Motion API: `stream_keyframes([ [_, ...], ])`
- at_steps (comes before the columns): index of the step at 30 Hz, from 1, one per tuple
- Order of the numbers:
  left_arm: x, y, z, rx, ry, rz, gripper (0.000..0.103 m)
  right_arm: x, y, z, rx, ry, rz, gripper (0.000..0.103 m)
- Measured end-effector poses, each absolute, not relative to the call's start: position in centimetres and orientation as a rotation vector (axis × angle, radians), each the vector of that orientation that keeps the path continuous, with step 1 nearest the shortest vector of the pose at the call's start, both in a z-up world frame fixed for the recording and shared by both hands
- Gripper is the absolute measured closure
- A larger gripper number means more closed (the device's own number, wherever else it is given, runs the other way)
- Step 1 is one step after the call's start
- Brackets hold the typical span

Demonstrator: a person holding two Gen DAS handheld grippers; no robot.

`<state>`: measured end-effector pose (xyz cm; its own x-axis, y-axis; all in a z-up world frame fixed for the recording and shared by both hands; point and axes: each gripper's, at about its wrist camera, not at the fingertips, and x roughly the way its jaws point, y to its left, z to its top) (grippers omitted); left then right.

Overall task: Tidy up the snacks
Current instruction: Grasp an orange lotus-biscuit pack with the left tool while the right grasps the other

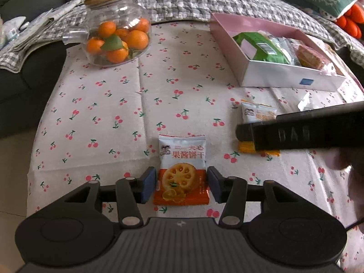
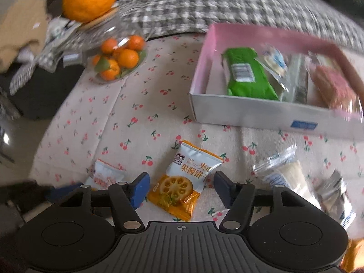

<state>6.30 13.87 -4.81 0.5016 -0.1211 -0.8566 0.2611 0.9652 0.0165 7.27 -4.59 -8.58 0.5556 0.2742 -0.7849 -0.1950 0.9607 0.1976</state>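
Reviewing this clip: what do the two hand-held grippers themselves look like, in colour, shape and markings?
Both look alike: the left hand-held gripper and the right hand-held gripper have black ribbed bodies with a small crosshair mark, two round black discs, black linkage bars with silver pivot pins, and blue pads on the fingertips. Seen from the side in the left wrist view, the right one bears raised lettering.

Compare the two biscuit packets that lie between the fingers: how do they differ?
The left packet has a red-orange lower half; the right packet has a yellow-orange one. The left packet lies square between the fingers of the left gripper; the right packet lies tilted inside the right gripper. Both are white-topped, picture a round holed biscuit, and lie flat on the cherry cloth.
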Motion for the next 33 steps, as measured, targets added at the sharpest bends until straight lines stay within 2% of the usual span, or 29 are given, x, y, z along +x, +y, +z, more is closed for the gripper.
stream_keyframes([
  [5,6.2,14.4,-5.1,0.139,0.998,-0.21,0.037,6.4,-4.4,-8.9,-0.038,0.89,0.324,0.055],
  [9,6.3,15.0,-5.4,0.117,0.987,-0.205,0.025,6.5,-6.1,-8.8,-0.01,0.891,0.379,0.058],
  [12,6.3,15.3,-5.8,0.104,0.998,-0.197,0.003,6.5,-7.2,-8.7,0.008,0.885,0.424,0.06],
  [13,6.2,15.2,-5.9,0.114,0.998,-0.2,0.0,6.2,-7.7,-8.7,0.008,0.881,0.436,0.06],
  [25,5.1,15.4,-6.1,0.12,0.926,-0.217,0.0,4.6,-6.2,-9.1,-0.151,0.811,0.478,0.049],
  [31,4.5,15.6,-6.0,0.126,0.876,-0.276,0.015,4.2,-6.1,-9.3,-0.179,0.783,0.489,0.047],
  [33,4.3,15.5,-5.8,0.13,0.868,-0.289,0.026,4.2,-6.2,-9.3,-0.178,0.781,0.486,0.049],
])
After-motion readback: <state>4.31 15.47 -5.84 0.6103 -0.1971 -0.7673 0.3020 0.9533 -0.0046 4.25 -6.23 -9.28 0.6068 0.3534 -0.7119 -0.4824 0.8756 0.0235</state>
